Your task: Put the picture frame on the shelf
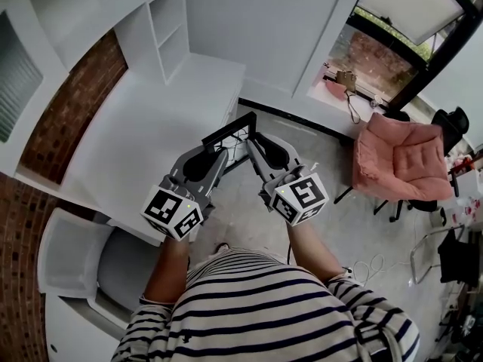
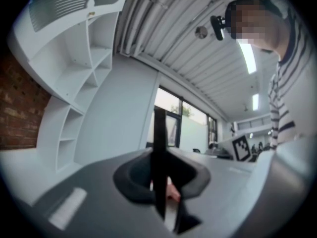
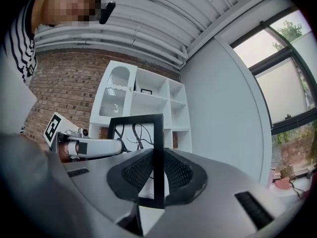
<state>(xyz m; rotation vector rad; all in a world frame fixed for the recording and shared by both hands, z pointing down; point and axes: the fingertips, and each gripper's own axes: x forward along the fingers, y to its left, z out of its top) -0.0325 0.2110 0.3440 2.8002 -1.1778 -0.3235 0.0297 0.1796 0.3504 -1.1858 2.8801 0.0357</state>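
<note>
A black picture frame (image 1: 229, 133) with a dark branch drawing hangs in the air in front of me, held between both grippers. My left gripper (image 1: 216, 155) is shut on its left edge, which shows edge-on as a black bar (image 2: 159, 152) between the pads. My right gripper (image 1: 254, 145) is shut on the frame's right side (image 3: 158, 157), near its lower corner. The white shelf unit (image 1: 162, 29) with open cubbies stands against the brick wall, ahead and to the left; it also shows in the left gripper view (image 2: 74, 78) and behind the frame in the right gripper view (image 3: 148, 105).
A white desk (image 1: 143, 127) runs below the shelf unit. A white-and-grey chair (image 1: 75, 259) stands at my lower left. A pink armchair (image 1: 404, 161) sits to the right by the window, with cables and clutter on the floor around it.
</note>
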